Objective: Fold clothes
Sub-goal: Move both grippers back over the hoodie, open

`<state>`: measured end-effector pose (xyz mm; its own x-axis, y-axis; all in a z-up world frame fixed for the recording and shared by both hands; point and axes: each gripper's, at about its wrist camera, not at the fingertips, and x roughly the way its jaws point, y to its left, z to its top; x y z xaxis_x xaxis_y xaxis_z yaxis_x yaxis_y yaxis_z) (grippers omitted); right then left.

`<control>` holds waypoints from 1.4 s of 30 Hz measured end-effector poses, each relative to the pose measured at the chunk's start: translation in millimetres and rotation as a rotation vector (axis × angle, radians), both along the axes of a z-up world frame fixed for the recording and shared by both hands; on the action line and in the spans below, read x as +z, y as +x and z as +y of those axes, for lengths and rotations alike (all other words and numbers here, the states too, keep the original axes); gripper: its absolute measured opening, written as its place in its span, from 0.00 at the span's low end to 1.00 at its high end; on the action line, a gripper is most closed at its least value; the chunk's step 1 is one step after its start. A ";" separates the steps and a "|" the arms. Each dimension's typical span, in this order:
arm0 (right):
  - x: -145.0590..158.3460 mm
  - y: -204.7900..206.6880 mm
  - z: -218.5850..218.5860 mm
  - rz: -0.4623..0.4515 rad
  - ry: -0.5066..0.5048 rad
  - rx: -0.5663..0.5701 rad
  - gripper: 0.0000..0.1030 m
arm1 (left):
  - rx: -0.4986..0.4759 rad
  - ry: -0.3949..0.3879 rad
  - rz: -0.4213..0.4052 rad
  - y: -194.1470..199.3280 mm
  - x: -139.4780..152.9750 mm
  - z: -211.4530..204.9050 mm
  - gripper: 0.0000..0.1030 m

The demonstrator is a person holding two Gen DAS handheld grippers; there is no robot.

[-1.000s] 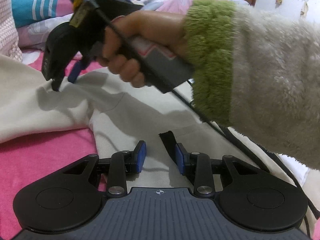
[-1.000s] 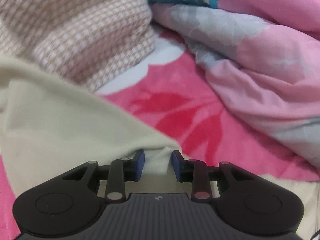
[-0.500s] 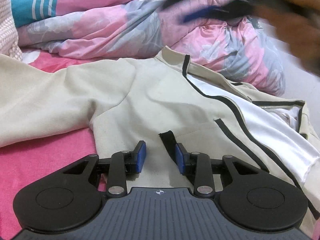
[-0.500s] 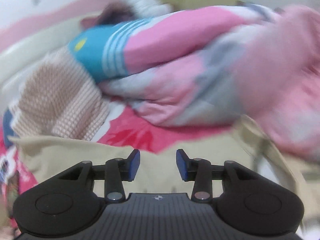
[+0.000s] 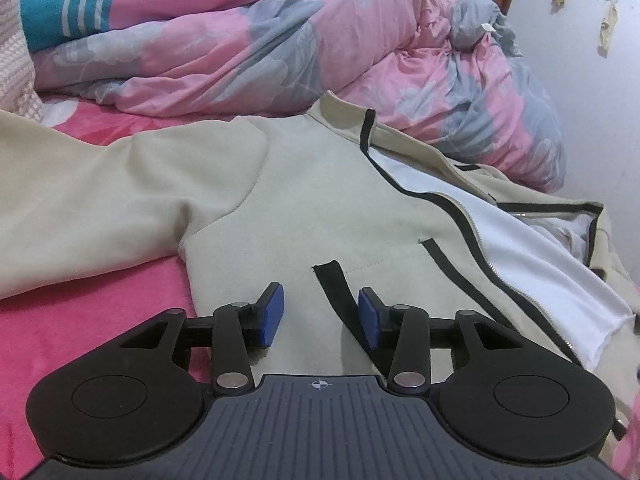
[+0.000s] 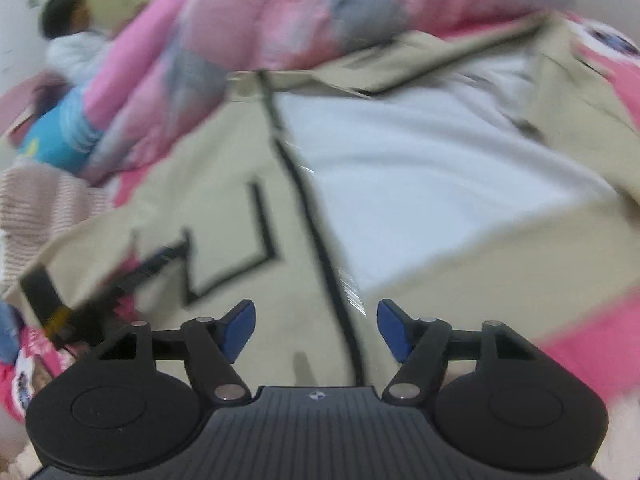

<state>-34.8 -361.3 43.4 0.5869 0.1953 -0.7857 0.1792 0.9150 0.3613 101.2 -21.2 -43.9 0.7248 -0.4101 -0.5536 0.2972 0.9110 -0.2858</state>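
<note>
A beige zip jacket [image 5: 304, 184] with black trim lies spread on the pink bed sheet [image 5: 80, 300], front up, its left sleeve stretched out to the left. The front is parted and shows the white lining [image 5: 540, 256]. My left gripper [image 5: 320, 300] hovers low over the hem. Its jaws are opening and a black trim strip [image 5: 332, 288] lies between the blue pads without being pressed. In the blurred right wrist view my right gripper [image 6: 316, 312] is above the jacket [image 6: 240, 216] over the black zip line [image 6: 316, 232]. Its jaws are opening wide and hold nothing.
A crumpled pink and grey quilt [image 5: 240, 48] lies along the far side of the jacket. A checked pillow [image 5: 16, 80] sits at the far left, a white wall [image 5: 592, 80] at the right. A person [image 6: 68, 32] is in the background, far left in the right wrist view.
My right gripper let go of the beige sleeve end, swung right across the bed to above the zip and opened wide. Hand and fluffy sleeve left the left wrist view. My left jaws widened.
</note>
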 end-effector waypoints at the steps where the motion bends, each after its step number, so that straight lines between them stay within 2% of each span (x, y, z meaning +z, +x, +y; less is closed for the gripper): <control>1: -2.9 -10.5 -5.3 -0.002 0.007 -0.022 0.72 | 0.000 -0.004 0.000 -1.2 1.7 0.5 0.49; 5: -6.9 -48.7 -22.6 -0.050 0.078 -0.075 0.85 | 0.018 -0.017 -0.015 -8.5 11.2 6.1 0.55; 6: -5.9 -58.8 -24.2 -0.078 0.068 -0.088 0.91 | 0.028 -0.023 -0.026 -11.8 14.1 9.0 0.56; 8: -3.7 -78.9 -27.3 -0.134 0.048 -0.115 0.95 | 0.050 -0.034 -0.047 -18.8 19.2 14.5 0.62; 10: -3.7 -97.3 -34.0 -0.180 0.051 -0.148 0.95 | 0.059 -0.043 -0.062 -28.7 23.8 17.1 0.63; 13: -10.0 -118.9 -51.0 -0.224 0.110 -0.206 0.96 | 0.047 -0.022 -0.080 -50.0 27.8 13.0 0.64; 17: -23.8 -136.5 -74.2 -0.279 0.178 -0.256 0.95 | 0.023 -0.019 -0.040 -87.1 25.0 1.1 0.64; 22: -41.0 -139.8 -91.9 -0.345 0.238 -0.253 0.90 | -0.002 -0.006 -0.003 -122.2 22.1 -22.1 0.64; 26: -53.2 -135.4 -96.3 -0.393 0.268 -0.221 0.77 | -0.050 0.048 -0.034 -141.3 26.4 -49.7 0.64; 31: -70.7 -122.6 -97.3 -0.386 0.280 -0.192 0.63 | -0.126 0.118 -0.053 -157.2 26.4 -84.0 0.64; 34: -74.4 -117.7 -98.5 -0.382 0.267 -0.165 0.62 | -0.162 0.161 -0.068 -162.7 26.9 -103.5 0.65; 37: -70.1 -108.4 -97.8 -0.380 0.205 -0.125 0.63 | -0.181 0.155 -0.074 -160.6 25.6 -118.9 0.69; 42: -51.4 -88.3 -79.9 -0.438 -0.076 -0.054 0.69 | -0.136 0.188 -0.060 -151.7 10.6 -137.8 0.72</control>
